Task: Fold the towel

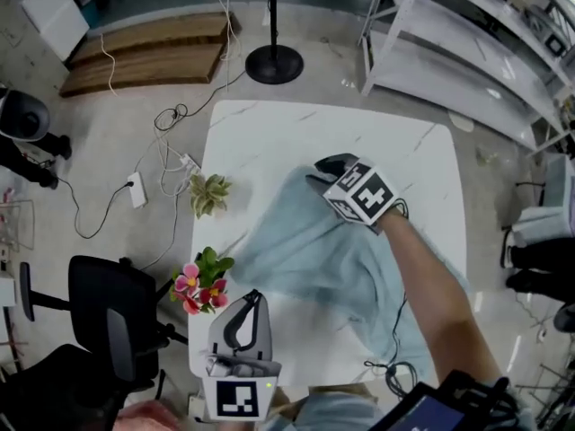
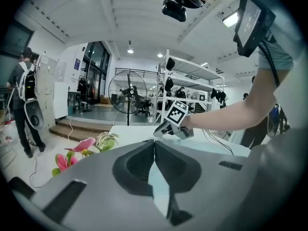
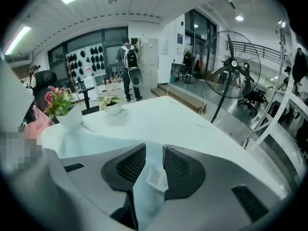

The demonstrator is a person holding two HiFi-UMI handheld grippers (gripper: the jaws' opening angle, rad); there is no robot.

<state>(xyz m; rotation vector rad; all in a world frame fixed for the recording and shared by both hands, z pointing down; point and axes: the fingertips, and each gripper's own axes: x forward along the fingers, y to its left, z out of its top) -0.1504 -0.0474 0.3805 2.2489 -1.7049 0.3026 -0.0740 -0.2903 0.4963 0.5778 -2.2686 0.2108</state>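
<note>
Towel place: one pale blue towel [image 1: 305,259] lies rumpled across the middle of the white tabletop [image 1: 269,133]. One corner is held up toward the far side.
Right gripper: my right gripper [image 1: 328,171] is clamped on that raised corner. In its own view the cloth fills the gap between the jaws, and a small white label [image 3: 156,177] hangs just below them.
Left gripper: my left gripper [image 1: 252,302] is pressed fully together, just beside the towel's near left edge. I cannot tell whether a thin hem is caught in it.
Handling: I judge the towel light, soft and limp. It drapes like a tent from the held corner, so it should sag and drag instead of keeping a shape. It looks neither fragile nor slippery.
Where to hold: I'd take corners and hems and pinch a single layer. A matching corner for the left gripper would keep the fold edge straight.
Count: one towel, one label, two grippers. At the tabletop's left edge there are two plants, a green plant [image 1: 208,193] and pink flowers [image 1: 199,281]. One fan [image 1: 274,61] stands beyond.
</note>
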